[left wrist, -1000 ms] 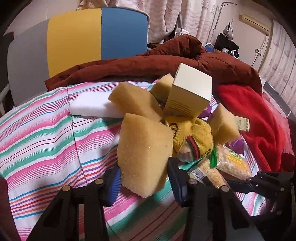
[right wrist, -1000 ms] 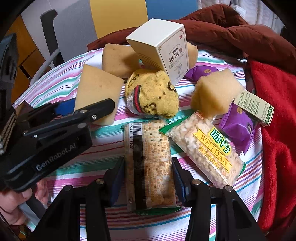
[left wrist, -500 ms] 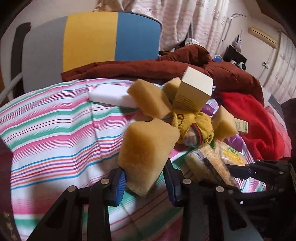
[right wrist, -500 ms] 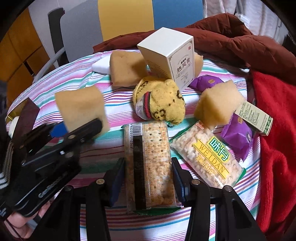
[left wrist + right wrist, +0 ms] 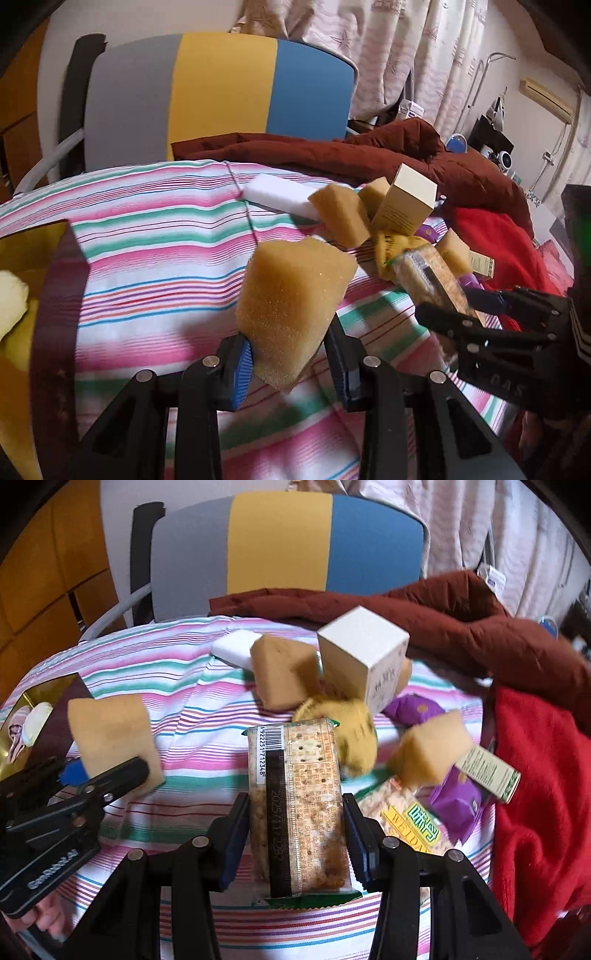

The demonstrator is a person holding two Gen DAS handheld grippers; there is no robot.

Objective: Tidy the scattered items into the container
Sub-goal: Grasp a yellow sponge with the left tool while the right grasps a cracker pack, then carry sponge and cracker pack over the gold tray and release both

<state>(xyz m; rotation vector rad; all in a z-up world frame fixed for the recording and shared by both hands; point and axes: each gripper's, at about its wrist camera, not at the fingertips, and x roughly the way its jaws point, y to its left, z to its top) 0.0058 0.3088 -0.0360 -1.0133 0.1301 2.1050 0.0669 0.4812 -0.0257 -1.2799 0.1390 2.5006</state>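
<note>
In the left wrist view my left gripper (image 5: 291,354) is shut on a yellow sponge (image 5: 291,295), its blue pads squeezing the lower end, and holds it above the striped bedspread (image 5: 155,251). The right wrist view shows that sponge (image 5: 110,731) in the left gripper (image 5: 103,771) beside an open gold-lined box (image 5: 70,698). My right gripper (image 5: 295,830) is shut on a cracker packet (image 5: 295,775) and holds it clear of the bedspread. The pile behind holds a white carton (image 5: 354,653), two more sponges (image 5: 280,675), a yellow knitted item (image 5: 351,734) and a Weidan snack bag (image 5: 406,812).
The box's dark flap (image 5: 55,295) stands at the left edge, with something cream inside. A white foam block (image 5: 236,646), purple packets (image 5: 458,805) and a small green-and-white carton (image 5: 487,771) lie around the pile. A red blanket (image 5: 535,794), a brown quilt (image 5: 443,616) and a chair (image 5: 280,542) border the bedspread.
My left gripper closed on the sponge and carried it left, away from the pile and toward the box. My right gripper lifted the cracker packet off the bedspread.
</note>
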